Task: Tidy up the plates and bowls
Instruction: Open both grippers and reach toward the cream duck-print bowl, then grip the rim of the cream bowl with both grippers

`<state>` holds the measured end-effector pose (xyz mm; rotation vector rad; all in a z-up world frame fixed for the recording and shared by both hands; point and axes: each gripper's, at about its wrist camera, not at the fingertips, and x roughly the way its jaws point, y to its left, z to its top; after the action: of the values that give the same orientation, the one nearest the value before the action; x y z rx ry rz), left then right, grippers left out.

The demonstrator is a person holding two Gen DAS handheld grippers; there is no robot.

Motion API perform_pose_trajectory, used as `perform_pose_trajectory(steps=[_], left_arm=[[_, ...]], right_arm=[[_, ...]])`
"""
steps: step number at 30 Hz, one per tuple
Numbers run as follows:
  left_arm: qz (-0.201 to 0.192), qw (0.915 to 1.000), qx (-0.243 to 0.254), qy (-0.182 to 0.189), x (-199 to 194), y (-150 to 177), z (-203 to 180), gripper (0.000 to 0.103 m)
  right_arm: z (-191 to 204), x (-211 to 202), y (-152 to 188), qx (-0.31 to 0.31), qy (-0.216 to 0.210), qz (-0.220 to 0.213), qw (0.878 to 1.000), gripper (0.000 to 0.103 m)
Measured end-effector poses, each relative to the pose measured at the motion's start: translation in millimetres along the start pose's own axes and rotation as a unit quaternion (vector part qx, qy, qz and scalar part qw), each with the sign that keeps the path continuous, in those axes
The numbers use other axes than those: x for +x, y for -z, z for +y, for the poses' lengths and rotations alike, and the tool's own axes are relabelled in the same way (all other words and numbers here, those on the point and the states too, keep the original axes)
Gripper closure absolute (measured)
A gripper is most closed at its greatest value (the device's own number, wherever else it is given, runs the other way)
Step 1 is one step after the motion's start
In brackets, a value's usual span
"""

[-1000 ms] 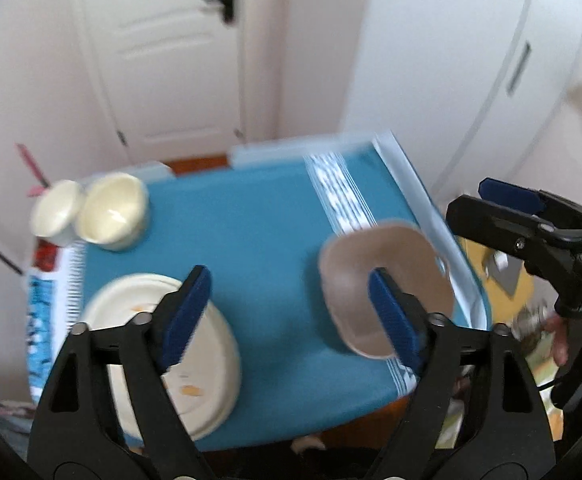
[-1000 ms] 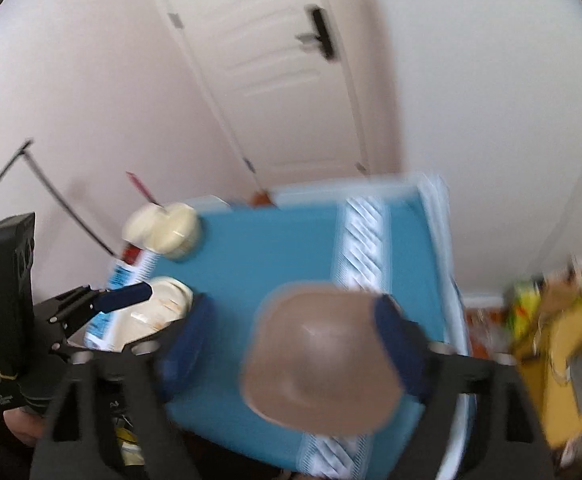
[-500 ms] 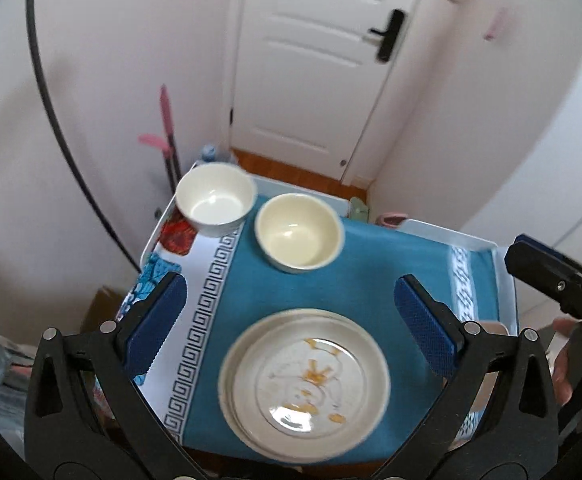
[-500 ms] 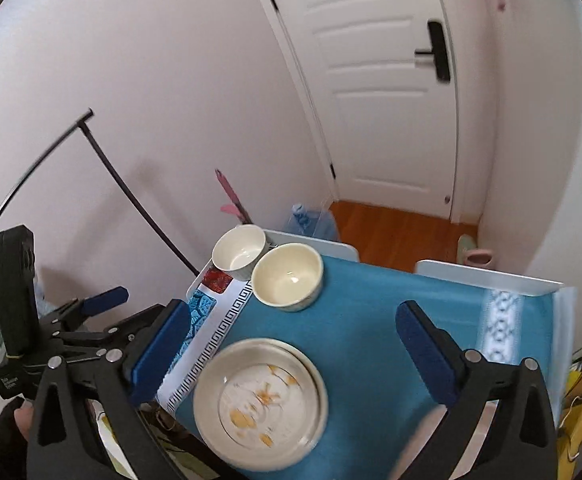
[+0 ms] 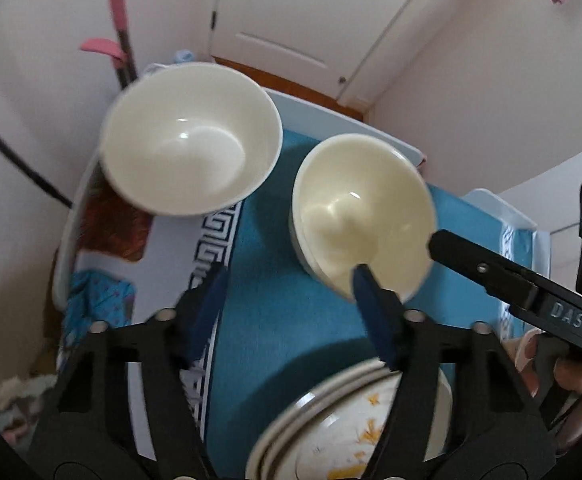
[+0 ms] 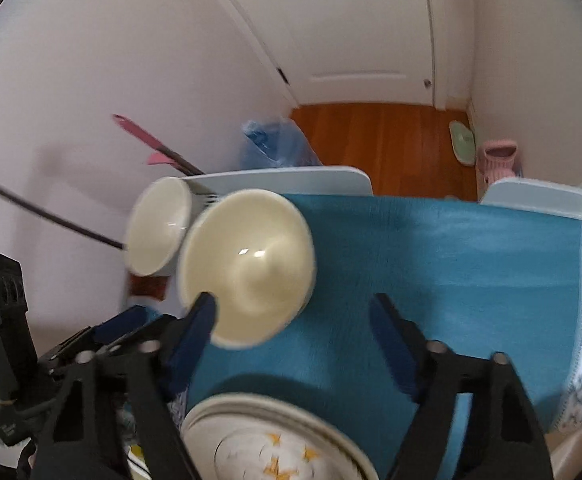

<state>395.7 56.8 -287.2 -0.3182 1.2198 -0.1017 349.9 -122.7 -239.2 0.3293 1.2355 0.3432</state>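
Note:
A white bowl [image 5: 189, 138] and a cream bowl [image 5: 361, 210] stand side by side at the table's far left; both show in the right wrist view, white bowl [image 6: 157, 232] and cream bowl [image 6: 247, 264]. A stack of stained plates [image 5: 355, 424] lies at the near edge, also in the right wrist view [image 6: 267, 440]. My left gripper [image 5: 291, 312] is open and empty, low over the cloth, its right finger by the cream bowl's near rim. My right gripper [image 6: 295, 340] is open and empty, its left finger by the cream bowl's near rim.
A blue cloth [image 6: 431, 264] with a patterned white border covers the small table [image 6: 291, 178]. A brown dish [image 6: 579, 452] peeks in at the near right corner. A pink mop [image 5: 117, 20], a door [image 6: 351, 20] and wooden floor lie beyond.
Both grippers have dropped and moved forward toward the two bowls, which now loom large. The plates have slid to the bottom of both views.

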Motion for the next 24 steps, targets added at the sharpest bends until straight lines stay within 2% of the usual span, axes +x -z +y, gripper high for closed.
perform_pose_trajectory(steps=[4,5,6,9,12,24], left_arm=[[0.005,0.9997,0.024,0.002,21,-6,-4,0.052],[0.004,0.9996,0.026,0.006,24,-7,-4,0.057],[0.004,0.9996,0.028,0.009,26,-8,-5,0.068],[0.009,0.999,0.04,0.018,31,-14,-8,0.083],[0.005,0.9983,0.058,0.008,33,-14,-13,0.085],[-0.002,0.9976,0.07,0.002,24,-17,-23,0.085]], right_arm=[[-7,26,-3,0.025,-0.009,0.011,1.0,0.058],[-7,30,-3,0.025,-0.01,0.012,1.0,0.065],[-7,32,-3,0.024,-0.009,0.014,1.0,0.071],[-7,37,-3,0.027,-0.002,0.014,1.0,0.077],[-5,37,-4,0.029,0.001,0.012,1.0,0.088],[-4,34,-1,0.027,0.008,0.001,1.0,0.089]])
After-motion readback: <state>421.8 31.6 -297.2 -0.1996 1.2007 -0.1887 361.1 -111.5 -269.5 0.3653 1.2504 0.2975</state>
